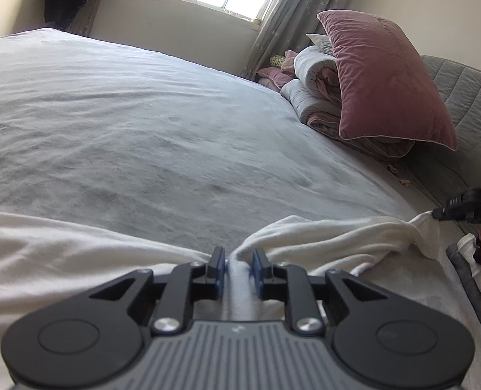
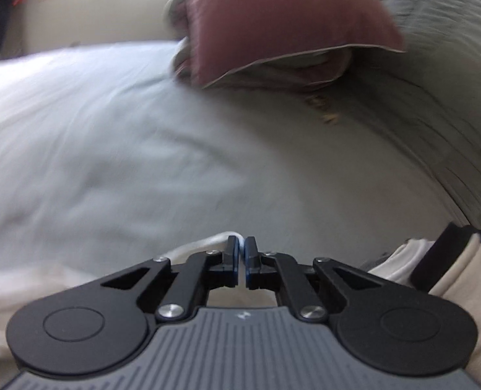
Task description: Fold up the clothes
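The white garment (image 1: 321, 237) lies bunched along the near edge of the grey bedsheet (image 1: 143, 123). My left gripper (image 1: 238, 265) has a thick fold of it between its pads; my right gripper (image 2: 241, 253) is clenched on a thin white hem. Beyond, a pink pillow (image 1: 383, 74) leans on rolled quilts (image 1: 311, 97).

Bed sheet (image 1: 126, 113) ahead lies bare; pink pillow (image 1: 383, 78) and quilt (image 1: 308, 97) block far right

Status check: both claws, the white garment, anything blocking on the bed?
Left claw pinching a bunched fold of white garment. Right claw shut on its edge. Grey bed sheet ahead bare; pink pillow off to the side.
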Demonstrator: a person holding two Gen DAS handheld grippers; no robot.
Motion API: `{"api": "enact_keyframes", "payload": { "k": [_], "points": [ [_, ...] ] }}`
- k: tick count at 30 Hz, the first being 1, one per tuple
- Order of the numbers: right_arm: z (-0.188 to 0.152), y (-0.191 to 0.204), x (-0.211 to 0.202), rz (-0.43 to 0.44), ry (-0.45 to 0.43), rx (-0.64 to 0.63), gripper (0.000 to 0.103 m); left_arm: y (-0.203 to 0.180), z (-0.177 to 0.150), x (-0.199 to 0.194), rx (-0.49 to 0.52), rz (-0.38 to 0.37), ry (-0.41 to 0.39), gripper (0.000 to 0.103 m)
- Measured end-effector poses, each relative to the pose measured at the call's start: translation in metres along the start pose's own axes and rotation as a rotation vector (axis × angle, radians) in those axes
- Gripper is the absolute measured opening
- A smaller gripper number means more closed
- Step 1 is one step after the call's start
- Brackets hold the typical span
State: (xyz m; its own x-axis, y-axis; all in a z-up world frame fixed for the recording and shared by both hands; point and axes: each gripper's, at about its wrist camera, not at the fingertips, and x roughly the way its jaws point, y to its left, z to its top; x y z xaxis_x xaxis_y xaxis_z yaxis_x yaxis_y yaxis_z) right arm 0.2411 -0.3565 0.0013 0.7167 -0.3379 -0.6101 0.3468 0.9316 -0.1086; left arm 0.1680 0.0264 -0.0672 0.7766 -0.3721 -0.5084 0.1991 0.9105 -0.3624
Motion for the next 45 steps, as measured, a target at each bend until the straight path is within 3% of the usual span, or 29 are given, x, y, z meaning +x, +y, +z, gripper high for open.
{"api": "enact_keyframes", "payload": {
  "k": [1, 5, 8, 10, 20, 25, 30, 34, 36, 38, 42, 45],
  "points": [
    [0.0, -0.002, -0.004, -0.002, -0.01, 0.044, 0.017, 0.0, 0.0, 0.0, 0.002, -0.003, 0.0, 0.022],
    [-0.021, -0.002, -0.019, 0.082, 0.006, 0.177, 0.017, -0.001, -0.001, 0.0, 0.006, -0.009, 0.002, 0.026],
    [-0.044, 0.001, -0.023, 0.153, 0.044, 0.241, 0.026, -0.001, -0.001, 0.001, 0.009, -0.014, 0.003, 0.029],
    [-0.054, 0.007, -0.023, 0.167, 0.059, 0.241, 0.036, -0.002, -0.002, 0.001, 0.015, -0.016, 0.003, 0.031],
    [-0.082, 0.011, -0.015, 0.144, -0.042, 0.226, 0.048, -0.005, -0.004, 0.003, 0.033, -0.015, 0.001, 0.037],
    [-0.085, 0.003, -0.013, 0.212, -0.069, 0.211, 0.063, -0.009, -0.005, 0.004, 0.054, -0.018, -0.002, 0.042],
    [-0.073, -0.018, -0.012, 0.325, -0.033, 0.257, 0.063, -0.009, -0.003, 0.002, 0.047, -0.018, 0.002, 0.043],
    [-0.07, -0.036, -0.006, 0.343, 0.009, 0.286, 0.063, -0.017, 0.014, 0.001, 0.003, -0.005, 0.074, 0.044],
    [-0.07, -0.045, -0.003, 0.366, 0.024, 0.316, 0.063, -0.027, 0.029, 0.003, -0.015, -0.039, 0.08, 0.047],
    [-0.07, -0.056, -0.001, 0.389, 0.035, 0.358, 0.062, -0.042, 0.043, 0.008, 0.0, -0.076, 0.072, 0.056],
    [-0.072, -0.068, -0.001, 0.406, 0.044, 0.412, 0.063, -0.083, 0.058, 0.033, 0.029, -0.143, 0.119, 0.059],
    [-0.071, -0.077, -0.003, 0.405, 0.041, 0.445, 0.062, -0.122, 0.057, 0.055, 0.124, -0.194, 0.139, 0.061]
  ]
}}
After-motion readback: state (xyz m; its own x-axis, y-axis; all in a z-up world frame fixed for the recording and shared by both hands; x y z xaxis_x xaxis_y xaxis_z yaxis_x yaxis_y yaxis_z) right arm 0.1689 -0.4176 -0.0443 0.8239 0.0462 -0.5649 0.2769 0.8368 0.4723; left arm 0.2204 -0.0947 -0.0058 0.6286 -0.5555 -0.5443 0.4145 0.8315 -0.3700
